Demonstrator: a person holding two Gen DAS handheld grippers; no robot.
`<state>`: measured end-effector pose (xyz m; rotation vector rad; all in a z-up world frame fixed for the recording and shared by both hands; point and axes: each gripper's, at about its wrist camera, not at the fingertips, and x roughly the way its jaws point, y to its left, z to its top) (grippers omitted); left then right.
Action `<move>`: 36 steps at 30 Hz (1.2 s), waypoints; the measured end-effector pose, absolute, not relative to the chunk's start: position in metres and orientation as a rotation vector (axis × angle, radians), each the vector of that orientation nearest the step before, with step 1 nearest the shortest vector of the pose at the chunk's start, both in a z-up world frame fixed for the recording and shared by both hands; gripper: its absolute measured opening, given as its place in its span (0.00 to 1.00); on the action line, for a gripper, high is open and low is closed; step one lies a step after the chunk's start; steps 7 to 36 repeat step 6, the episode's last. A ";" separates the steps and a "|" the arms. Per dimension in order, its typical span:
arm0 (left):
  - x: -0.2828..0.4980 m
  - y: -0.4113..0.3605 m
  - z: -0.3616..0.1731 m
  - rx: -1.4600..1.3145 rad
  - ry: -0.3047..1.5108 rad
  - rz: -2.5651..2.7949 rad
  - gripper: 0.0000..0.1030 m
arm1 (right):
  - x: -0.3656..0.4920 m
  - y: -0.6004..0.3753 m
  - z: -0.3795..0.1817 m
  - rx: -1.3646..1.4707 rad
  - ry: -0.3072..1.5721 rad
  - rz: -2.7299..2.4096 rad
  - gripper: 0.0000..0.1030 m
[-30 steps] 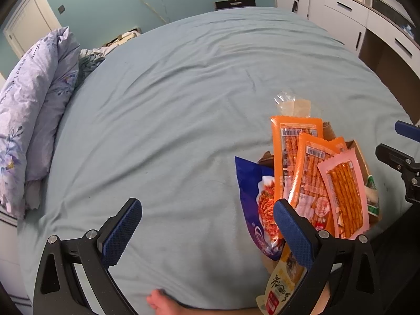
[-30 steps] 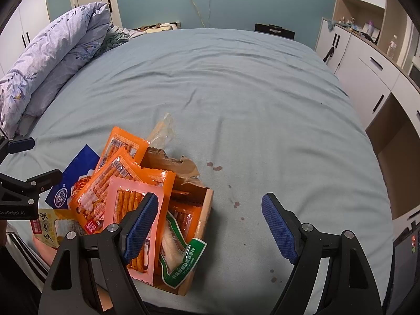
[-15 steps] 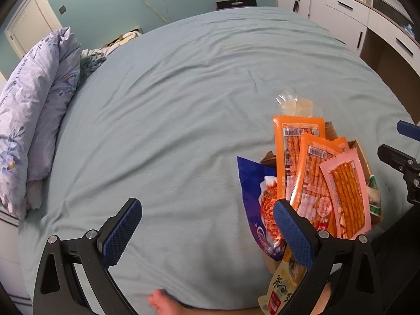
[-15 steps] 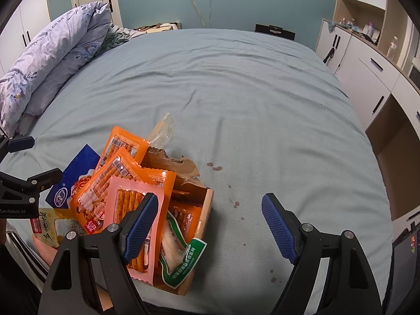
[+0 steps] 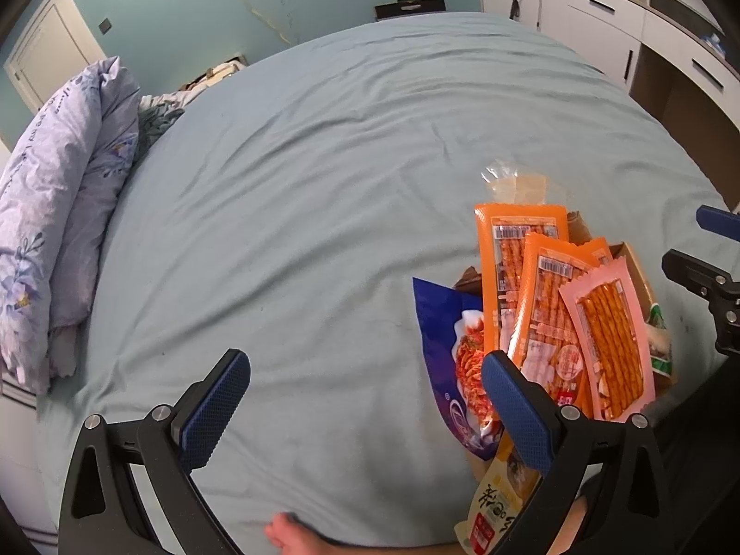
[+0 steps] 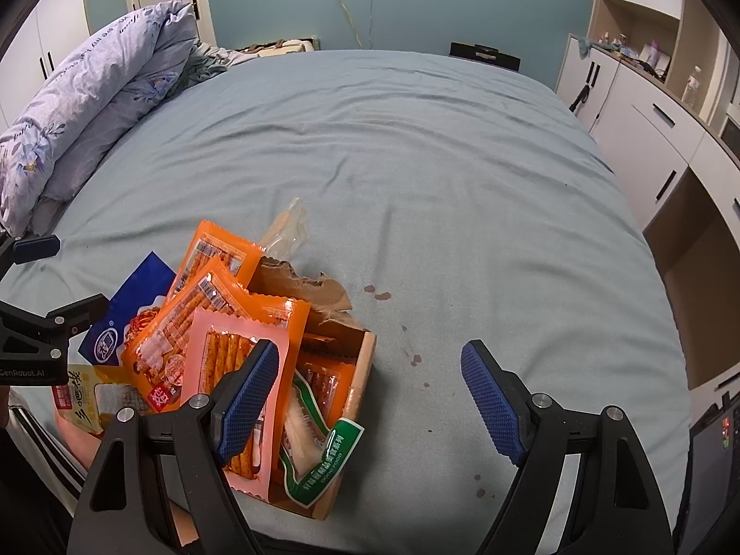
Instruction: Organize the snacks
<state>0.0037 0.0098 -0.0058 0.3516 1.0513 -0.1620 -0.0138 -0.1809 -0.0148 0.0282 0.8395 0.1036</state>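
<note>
The snacks sit heaped in a torn cardboard box (image 6: 358, 370) near my edge of the bed (image 6: 416, 175): a pink stick-snack packet (image 6: 217, 356) on top, two orange packets (image 5: 518, 249) fanned beneath it, a blue pouch (image 5: 434, 337) and a yellow packet (image 5: 495, 504) spilling off the left side, a green-trimmed wrapper (image 6: 323, 462) at the box's front. My left gripper (image 5: 365, 409) hangs spread wide, empty, just left of the heap. My right gripper (image 6: 370, 397) is spread too, holding nothing, its left finger over the pink packet. A floral duvet (image 6: 88, 106) lies bunched along the far left.
</note>
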 end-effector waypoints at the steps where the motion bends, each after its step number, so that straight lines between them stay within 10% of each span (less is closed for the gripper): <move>1: 0.004 0.010 -0.006 0.347 1.054 -0.165 0.99 | -0.014 -0.181 -0.015 0.027 0.839 0.103 0.78; 36: 0.005 0.012 -0.004 0.333 1.054 -0.170 0.99 | -0.014 -0.180 -0.015 0.023 0.839 0.101 0.78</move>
